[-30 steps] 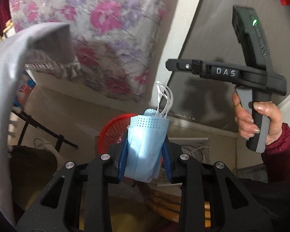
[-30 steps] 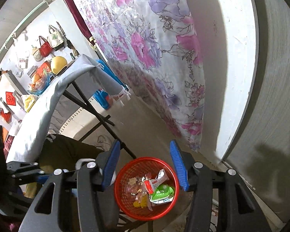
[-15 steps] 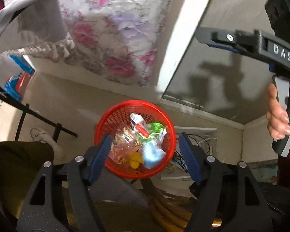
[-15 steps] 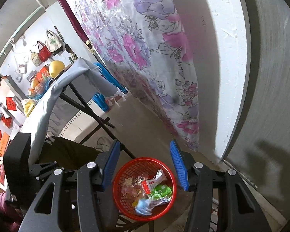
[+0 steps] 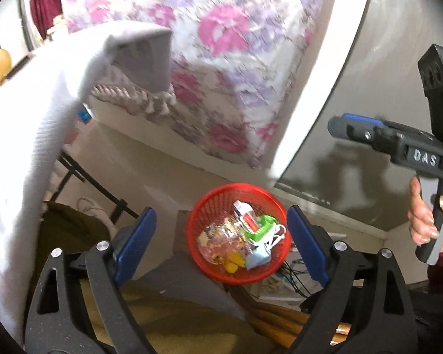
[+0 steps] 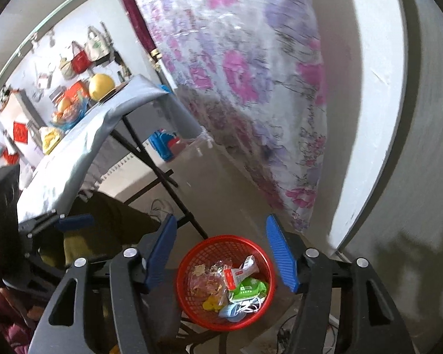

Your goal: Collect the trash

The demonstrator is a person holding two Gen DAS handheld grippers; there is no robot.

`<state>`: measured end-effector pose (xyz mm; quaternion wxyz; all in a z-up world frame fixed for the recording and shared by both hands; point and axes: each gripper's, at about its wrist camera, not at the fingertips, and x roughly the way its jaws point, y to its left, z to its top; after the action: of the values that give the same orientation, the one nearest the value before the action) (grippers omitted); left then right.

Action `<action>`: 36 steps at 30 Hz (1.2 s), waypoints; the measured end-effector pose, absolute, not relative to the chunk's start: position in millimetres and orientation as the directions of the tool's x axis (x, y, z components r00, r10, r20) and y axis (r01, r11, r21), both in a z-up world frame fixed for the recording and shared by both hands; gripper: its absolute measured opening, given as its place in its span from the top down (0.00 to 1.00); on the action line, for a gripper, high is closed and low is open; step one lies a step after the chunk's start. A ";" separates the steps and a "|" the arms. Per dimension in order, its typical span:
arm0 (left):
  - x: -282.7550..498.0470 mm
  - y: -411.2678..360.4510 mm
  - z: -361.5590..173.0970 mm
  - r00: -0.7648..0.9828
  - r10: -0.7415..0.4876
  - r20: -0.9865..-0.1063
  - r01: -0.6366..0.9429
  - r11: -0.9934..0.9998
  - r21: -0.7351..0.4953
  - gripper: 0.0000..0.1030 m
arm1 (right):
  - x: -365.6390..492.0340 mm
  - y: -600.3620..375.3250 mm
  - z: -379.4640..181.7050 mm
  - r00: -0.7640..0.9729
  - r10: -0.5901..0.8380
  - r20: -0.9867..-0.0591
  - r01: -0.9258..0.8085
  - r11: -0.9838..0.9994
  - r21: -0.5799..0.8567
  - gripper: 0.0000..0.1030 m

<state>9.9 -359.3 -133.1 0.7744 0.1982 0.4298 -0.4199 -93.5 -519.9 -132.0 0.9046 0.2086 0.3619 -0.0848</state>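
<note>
Several trash pieces, a blue face mask [image 5: 258,258] among them, are seen inside the red basket [image 5: 203,212] on the floor. Both the left gripper [image 5: 218,242] and right gripper [image 6: 221,256] are opening, fingers empty; any remaining trash is unseen.

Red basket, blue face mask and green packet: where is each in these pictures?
Red basket [image 6: 189,268]: right wrist view, bare left rim.
Blue face mask [image 6: 231,312]: right wrist view, its folded body.
Green packet [image 5: 261,230]: left wrist view, its top face.
</note>
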 end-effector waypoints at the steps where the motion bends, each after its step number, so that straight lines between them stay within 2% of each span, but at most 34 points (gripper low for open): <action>1: 8.8 -355.9 -129.4 0.296 -0.480 -0.825 0.816 0.576 -0.042 0.15 | -94.5 -515.9 -128.3 0.722 -0.007 -0.692 0.300 0.904 0.304 0.36; 6: -0.1 -341.2 -112.2 0.345 -0.503 -0.792 0.806 0.592 -0.024 0.11 | -104.7 -496.2 -103.3 0.709 -0.049 -0.704 0.299 0.924 0.237 0.21; 12: -10.8 -328.9 -105.8 0.363 -0.501 -0.786 0.810 0.587 0.000 0.09 | -114.9 -474.3 -89.2 0.639 -0.064 -0.766 0.313 0.932 0.183 0.13; 15: -17.3 -324.8 -107.5 0.360 -0.490 -0.794 0.812 0.583 0.009 0.09 | -119.4 -455.6 -88.6 0.577 -0.110 -0.809 0.300 0.950 0.086 0.12; 17: -22.3 -322.2 -109.6 0.355 -0.478 -0.803 0.815 0.579 0.015 0.09 | -125.9 -443.3 -88.5 0.549 -0.156 -0.821 0.293 0.956 0.015 0.06; 22: -30.5 -312.8 -108.9 0.375 -0.461 -0.804 0.811 0.583 0.044 0.09 | -132.6 -431.4 -99.6 0.502 -0.198 -0.842 0.284 0.957 -0.056 0.06; 36: -19.5 -311.0 -118.8 0.378 -0.421 -0.825 0.785 0.618 0.045 0.07 | -117.5 -428.4 -136.5 0.463 -0.131 -0.876 0.276 0.961 0.002 0.06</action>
<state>-19.5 -311.0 -118.8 0.7999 0.2216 0.4111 -0.3769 -117.5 -428.4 -136.5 0.8524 0.0720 0.5041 -0.1193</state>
